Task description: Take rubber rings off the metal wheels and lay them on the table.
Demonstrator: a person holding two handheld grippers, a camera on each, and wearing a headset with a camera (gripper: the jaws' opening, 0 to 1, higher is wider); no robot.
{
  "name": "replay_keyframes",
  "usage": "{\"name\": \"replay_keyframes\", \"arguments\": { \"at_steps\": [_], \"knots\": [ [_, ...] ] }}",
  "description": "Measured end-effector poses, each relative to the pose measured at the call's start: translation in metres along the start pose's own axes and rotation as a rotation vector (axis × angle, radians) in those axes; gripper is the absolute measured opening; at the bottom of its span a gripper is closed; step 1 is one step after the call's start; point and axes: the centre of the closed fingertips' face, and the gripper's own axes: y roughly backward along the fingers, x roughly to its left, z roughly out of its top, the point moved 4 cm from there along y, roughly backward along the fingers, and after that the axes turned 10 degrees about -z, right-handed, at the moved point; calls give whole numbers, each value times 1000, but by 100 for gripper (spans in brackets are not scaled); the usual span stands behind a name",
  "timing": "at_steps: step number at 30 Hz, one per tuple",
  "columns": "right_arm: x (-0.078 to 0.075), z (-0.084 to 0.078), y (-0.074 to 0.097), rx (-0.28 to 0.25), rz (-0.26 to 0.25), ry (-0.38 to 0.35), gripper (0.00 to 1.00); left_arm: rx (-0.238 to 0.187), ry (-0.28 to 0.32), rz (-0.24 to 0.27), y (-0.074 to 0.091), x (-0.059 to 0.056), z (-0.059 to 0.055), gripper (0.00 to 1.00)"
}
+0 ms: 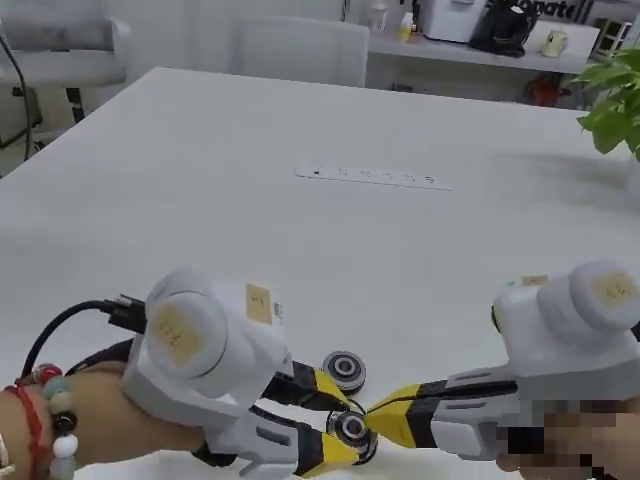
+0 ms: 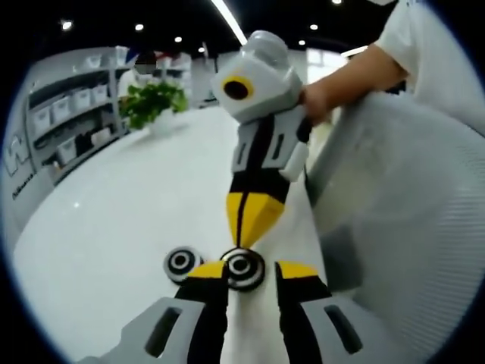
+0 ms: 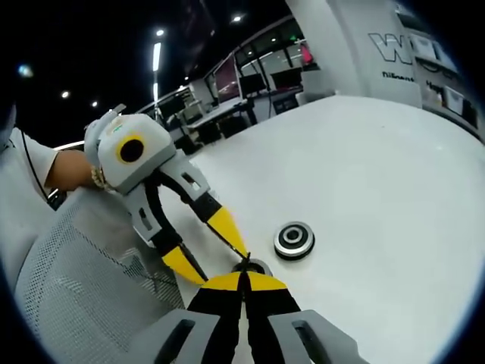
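My left gripper [image 1: 352, 425] holds a metal wheel [image 1: 352, 432] with a black rubber ring between its yellow-tipped jaws, low over the table's near edge. In the left gripper view that wheel [image 2: 242, 268] sits between the jaw tips. My right gripper [image 1: 372, 410] comes in from the right, jaws shut, their tips [image 2: 244, 244] against the wheel's rim; whether they pinch the ring I cannot tell. In the right gripper view the held wheel [image 3: 255, 267] peeks out just past my shut right gripper [image 3: 244, 279]. A second ringed wheel [image 1: 344, 368] [image 2: 182, 262] [image 3: 294, 239] lies flat on the table beside them.
The white table [image 1: 300, 260] stretches far ahead. A white power strip [image 1: 372, 177] lies across its middle. A green plant [image 1: 615, 100] stands at the right edge. A mesh chair back [image 2: 409, 227] is close by the table's near edge.
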Motion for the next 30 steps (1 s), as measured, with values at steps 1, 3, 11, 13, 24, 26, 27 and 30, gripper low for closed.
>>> {"name": "replay_keyframes", "arguments": {
  "at_steps": [1, 3, 11, 13, 24, 26, 27, 30],
  "knots": [
    [0, 1, 1, -4, 1, -4, 0, 0, -16, 6, 4, 0, 4, 28],
    [-2, 4, 2, -18, -3, -13, 0, -20, -20, 3, 13, 0, 12, 34],
    [-2, 10, 4, -46, -4, -29, 0, -55, -39, 42, 51, 1, 24, 52],
    [-1, 12, 5, -54, -1, -26, 0, -49, -37, 65, 63, 2, 20, 57],
    [10, 16, 4, -59, 24, -22, 0, -98, 64, 233, 121, -8, 3, 75],
    [14, 17, 3, -59, 34, -14, 0, -113, 91, 264, 129, -11, -2, 76],
    [15, 17, 3, -59, 38, -10, 0, -121, 101, 280, 132, -12, -4, 76],
    [20, 19, 1, -62, 46, 8, 0, -147, 155, 320, 136, -17, -15, 76]
  ]
}}
